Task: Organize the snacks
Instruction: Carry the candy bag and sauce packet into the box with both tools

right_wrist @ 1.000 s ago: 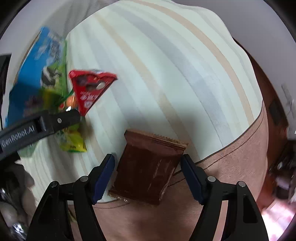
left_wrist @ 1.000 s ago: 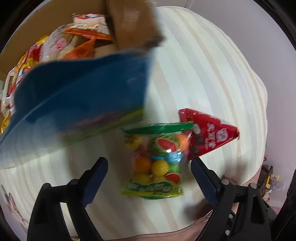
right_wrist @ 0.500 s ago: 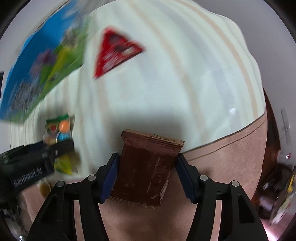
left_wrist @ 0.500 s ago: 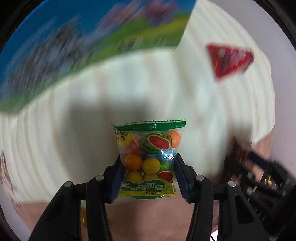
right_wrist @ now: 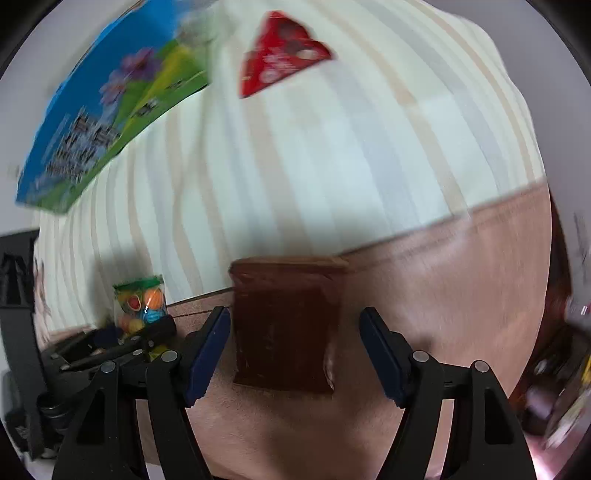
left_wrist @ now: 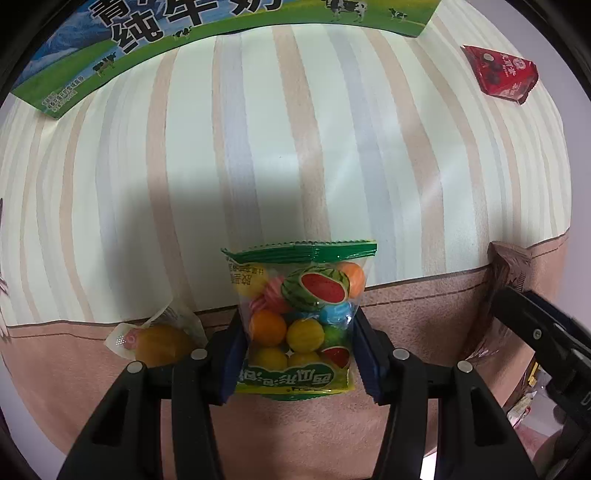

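Observation:
My left gripper (left_wrist: 299, 350) is shut on a clear candy bag (left_wrist: 299, 314) of coloured fruit balls with a green top, held above the table's brown border. The bag also shows in the right wrist view (right_wrist: 142, 306). My right gripper (right_wrist: 295, 347) stands open around a brown snack packet (right_wrist: 284, 325) that lies on the brown border; its jaws do not touch it on the right side. The packet shows at the right edge of the left wrist view (left_wrist: 502, 280). A red triangular snack (left_wrist: 498, 74) lies far off on the striped cloth (left_wrist: 295, 147).
A blue and green milk carton (left_wrist: 184, 33) lies at the far side of the cloth and shows in the right wrist view (right_wrist: 107, 118). A small wrapped yellow sweet (left_wrist: 159, 339) lies left of my left fingers. The red triangle snack (right_wrist: 280, 66) lies beyond the brown packet.
My left gripper closed on the candy bag and carried it back over the brown border. My right gripper closed on the brown packet, moved it, and now its jaws have opened again.

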`<state>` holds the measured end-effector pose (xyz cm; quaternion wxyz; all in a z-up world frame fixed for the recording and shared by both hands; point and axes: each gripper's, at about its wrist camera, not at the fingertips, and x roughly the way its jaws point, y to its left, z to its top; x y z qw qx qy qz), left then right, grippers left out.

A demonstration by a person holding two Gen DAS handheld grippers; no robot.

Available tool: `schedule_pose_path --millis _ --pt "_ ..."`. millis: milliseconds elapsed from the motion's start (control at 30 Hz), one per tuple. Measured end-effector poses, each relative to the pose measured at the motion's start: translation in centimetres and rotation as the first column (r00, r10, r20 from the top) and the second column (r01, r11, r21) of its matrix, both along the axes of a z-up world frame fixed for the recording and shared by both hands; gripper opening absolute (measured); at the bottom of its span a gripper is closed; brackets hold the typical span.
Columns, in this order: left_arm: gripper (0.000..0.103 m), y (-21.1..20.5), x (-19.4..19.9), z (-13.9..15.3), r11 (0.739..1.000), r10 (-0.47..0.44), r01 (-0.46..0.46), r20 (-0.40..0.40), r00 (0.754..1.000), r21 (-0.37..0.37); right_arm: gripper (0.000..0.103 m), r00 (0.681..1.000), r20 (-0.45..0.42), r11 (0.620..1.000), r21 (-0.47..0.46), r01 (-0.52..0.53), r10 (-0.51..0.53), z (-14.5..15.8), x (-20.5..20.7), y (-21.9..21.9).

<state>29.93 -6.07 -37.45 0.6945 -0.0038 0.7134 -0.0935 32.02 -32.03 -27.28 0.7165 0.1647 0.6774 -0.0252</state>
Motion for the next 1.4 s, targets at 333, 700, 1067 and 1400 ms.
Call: schedule_pose_path --millis 333,700,1067,1400 --pt "0.051 -0.4 0.2 0.3 1.0 0.004 -0.004 -0.008 1.0 0.01 0.077 0.995 -0.025 0.995 0.016 0.094 -0.094 -1.4 -2.6 -1.0" --pt "0.049 0.2 -0.6 1.0 1.0 0.018 -0.018 0.026 1.0 -0.008 0.058 0.997 0.055 0.989 -0.141 -0.048 0.056 -1.6 -4.6 3.4" --pt "0.049 4.1 0.7 10.1 0.99 0.082 -0.063 0.151 0.985 -0.126 0.058 0.978 0.192 0.997 -0.006 -0.079 0.078 6.0 -1.6 4.7" --pt "0.049 8.5 10.1 21.2 0.971 0.157 -0.096 0.28 0.947 -0.22 0.058 0.92 0.343 0.973 0.061 -0.224 0.191 17.1 10.0 9.5"
